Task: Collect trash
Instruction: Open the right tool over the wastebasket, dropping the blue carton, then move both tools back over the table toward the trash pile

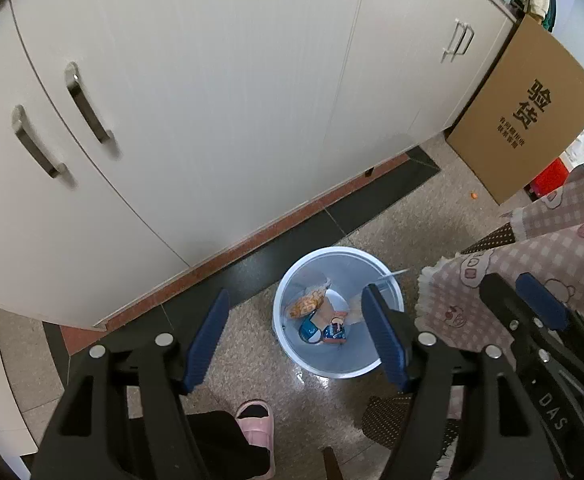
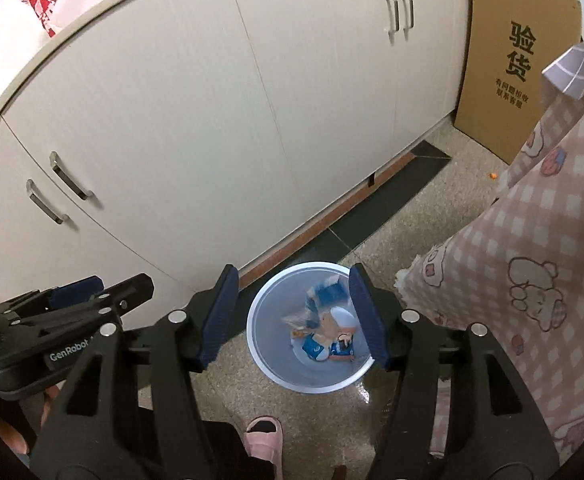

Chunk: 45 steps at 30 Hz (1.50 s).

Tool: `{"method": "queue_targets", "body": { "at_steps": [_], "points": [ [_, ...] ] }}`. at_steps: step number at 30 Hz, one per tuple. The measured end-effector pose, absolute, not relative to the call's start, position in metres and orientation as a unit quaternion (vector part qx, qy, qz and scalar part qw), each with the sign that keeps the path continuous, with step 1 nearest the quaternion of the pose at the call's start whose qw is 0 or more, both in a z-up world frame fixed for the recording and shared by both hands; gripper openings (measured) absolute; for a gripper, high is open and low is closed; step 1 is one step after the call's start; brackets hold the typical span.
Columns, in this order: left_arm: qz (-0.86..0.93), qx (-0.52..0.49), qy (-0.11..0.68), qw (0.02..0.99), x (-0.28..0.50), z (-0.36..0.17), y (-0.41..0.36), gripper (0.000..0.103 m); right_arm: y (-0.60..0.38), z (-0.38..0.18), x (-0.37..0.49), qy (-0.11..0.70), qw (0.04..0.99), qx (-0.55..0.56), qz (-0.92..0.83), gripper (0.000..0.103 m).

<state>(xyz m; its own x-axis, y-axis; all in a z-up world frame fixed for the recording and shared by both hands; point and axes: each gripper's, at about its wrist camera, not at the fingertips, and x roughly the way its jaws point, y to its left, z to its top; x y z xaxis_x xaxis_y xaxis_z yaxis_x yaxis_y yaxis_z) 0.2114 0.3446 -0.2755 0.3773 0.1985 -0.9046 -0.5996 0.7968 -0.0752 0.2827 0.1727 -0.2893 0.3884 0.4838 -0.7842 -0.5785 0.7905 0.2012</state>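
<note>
A pale blue round trash bin stands on the speckled floor by the cabinet base; it also shows in the right wrist view. Inside lie snack wrappers, orange and blue ones. In the right wrist view a blurred blue wrapper is in the air over the bin's mouth, above the other wrappers. My left gripper is open and empty, high above the bin. My right gripper is open and empty, also above the bin. Each gripper shows in the other's view: right, left.
White cabinet doors with metal handles run behind the bin. A cardboard box leans at the right. A pink checked tablecloth hangs close on the right. A pink slipper is below the bin. A small orange scrap lies on the floor.
</note>
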Motion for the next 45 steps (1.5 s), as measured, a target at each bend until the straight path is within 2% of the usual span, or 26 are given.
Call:
{"method": "queue_targets", "body": {
  "at_steps": [6,14,25,32,37,42,45],
  "points": [
    [0.242,-0.199,0.471,0.825,0.201,-0.241,0.336,0.068,0.162,-0.247,0.261,0.406,0.855,-0.060,0.315,0.057],
    [0.220,-0.182,0.407,0.868,0.189,-0.169,0.300,0.069,0.122,-0.172,0.234,0.343,0.884,-0.025,0.316,0.058],
    [0.104,-0.133,0.375,0.911,0.216,-0.100,0.183,0.069,-0.024,-0.098,0.226,0.275,0.935,0.039,0.220,0.059],
    [-0.007,-0.114,0.395,0.912,0.258,-0.092,0.075,0.069,-0.141,-0.085,0.232,0.267,0.954,0.073,0.118,0.059],
    [-0.052,-0.104,0.426,0.897,0.289,-0.109,0.015,0.068,-0.206,-0.091,0.240,0.276,0.953,0.095,0.078,0.059],
    [-0.063,-0.095,0.459,0.881,0.320,-0.130,-0.024,0.057,-0.236,-0.098,0.246,0.282,0.951,0.105,0.068,0.059],
    [-0.061,-0.094,0.470,0.876,0.330,-0.138,-0.037,0.056,-0.247,-0.103,0.249,0.287,0.949,0.108,0.069,0.059]
  ]
}}
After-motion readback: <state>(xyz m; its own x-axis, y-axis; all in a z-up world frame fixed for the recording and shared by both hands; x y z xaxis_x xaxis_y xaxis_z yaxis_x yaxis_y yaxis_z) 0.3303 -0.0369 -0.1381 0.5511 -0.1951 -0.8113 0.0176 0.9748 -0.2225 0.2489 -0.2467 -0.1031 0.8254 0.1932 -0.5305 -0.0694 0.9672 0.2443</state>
